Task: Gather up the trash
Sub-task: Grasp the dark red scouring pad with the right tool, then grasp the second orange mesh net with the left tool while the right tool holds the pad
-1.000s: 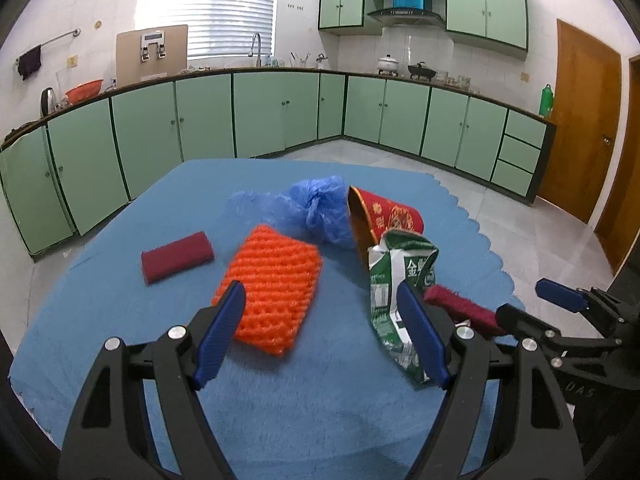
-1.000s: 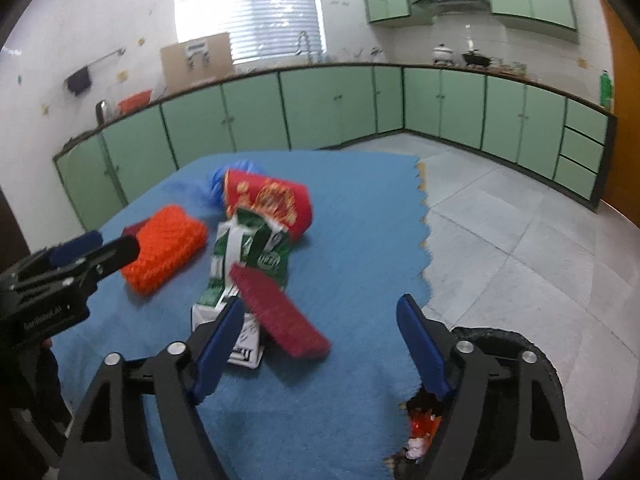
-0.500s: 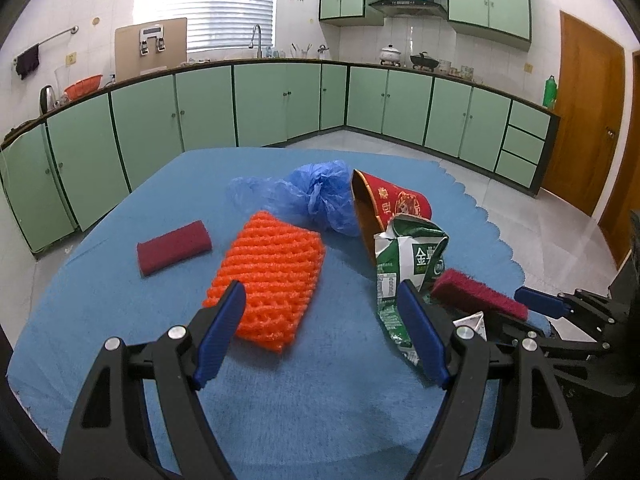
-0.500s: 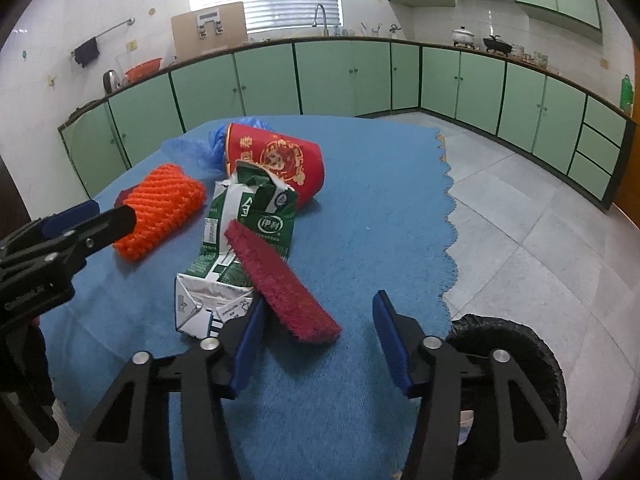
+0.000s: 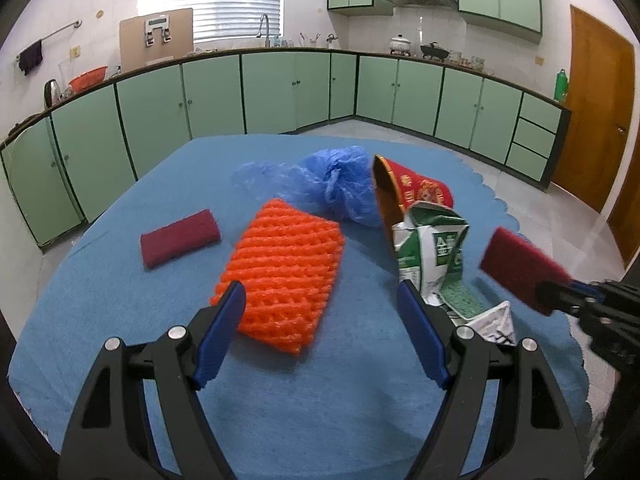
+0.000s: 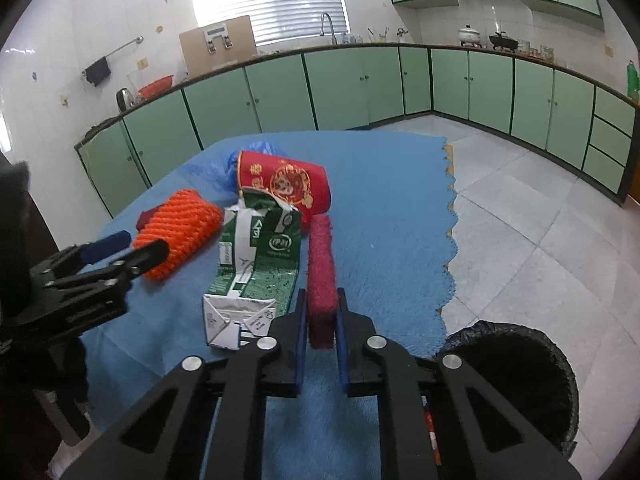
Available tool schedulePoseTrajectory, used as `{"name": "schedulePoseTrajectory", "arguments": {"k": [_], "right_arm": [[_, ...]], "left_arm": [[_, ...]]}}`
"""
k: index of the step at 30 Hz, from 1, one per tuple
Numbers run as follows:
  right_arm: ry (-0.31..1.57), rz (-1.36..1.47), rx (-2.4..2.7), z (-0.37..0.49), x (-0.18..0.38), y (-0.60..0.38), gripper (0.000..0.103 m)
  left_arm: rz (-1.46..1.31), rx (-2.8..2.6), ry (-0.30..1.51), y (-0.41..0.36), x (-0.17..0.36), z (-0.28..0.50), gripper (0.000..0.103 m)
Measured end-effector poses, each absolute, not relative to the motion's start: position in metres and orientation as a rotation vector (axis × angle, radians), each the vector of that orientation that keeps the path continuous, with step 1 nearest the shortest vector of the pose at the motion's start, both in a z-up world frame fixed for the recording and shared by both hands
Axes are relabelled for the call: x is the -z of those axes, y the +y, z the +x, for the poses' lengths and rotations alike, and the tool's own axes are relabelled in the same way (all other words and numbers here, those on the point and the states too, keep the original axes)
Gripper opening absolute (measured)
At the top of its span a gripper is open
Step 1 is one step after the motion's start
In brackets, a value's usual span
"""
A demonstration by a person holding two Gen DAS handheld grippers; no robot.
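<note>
- A dark red scouring pad is sitting clamped between the jaws of the right gripper, standing on its thin edge and reaching forward above the blue cloth; in the left wrist view the same pad is hanging clear of the table.
- A flattened green and white carton is lying just left of the held pad, its torn top touching a red paper cup tipped on its side.
- A crumpled blue plastic bag is resting behind the cup, beside an orange foam net.
- A second dark red pad is lying flat, well apart to the left of the net.
- The left gripper is hovering over the near part of the cloth with its jaws standing wide apart and nothing between them.
- A black-lined bin is standing on the tiled floor by the table's right edge.
</note>
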State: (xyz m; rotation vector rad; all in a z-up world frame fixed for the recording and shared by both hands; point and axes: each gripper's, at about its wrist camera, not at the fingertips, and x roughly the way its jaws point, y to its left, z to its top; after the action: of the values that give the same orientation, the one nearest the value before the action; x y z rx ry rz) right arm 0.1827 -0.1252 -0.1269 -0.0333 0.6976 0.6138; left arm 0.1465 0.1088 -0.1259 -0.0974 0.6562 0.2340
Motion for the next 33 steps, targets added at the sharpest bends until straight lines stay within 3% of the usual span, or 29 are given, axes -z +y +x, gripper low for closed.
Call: {"name": "schedulePoseTrajectory", "arguments": {"k": [14,19,25,33], "right_arm": [[0.680,-0.027,-0.594,0.183,0.122,-0.126,0.013],[0.686,-0.018,-0.591,0.184,0.123,-0.127,0.013],[0.690,-0.012,-0.586,0.184,0.123,-0.129,0.013],[0.669,0.001,-0.579,0.181,0.115,-0.134,0.013]], "left_arm": [[-0.095,-0.273,0.737,0.126,0.139,0.173,0.074],[-0.119,-0.290,0.729,0.130,0.136,0.171,0.041],[-0.161,-0.288,0.691,0.142,0.130,0.160,0.015],[-0.165,-0.261,0.646,0.133,0.114,0.148,0.012]]}}
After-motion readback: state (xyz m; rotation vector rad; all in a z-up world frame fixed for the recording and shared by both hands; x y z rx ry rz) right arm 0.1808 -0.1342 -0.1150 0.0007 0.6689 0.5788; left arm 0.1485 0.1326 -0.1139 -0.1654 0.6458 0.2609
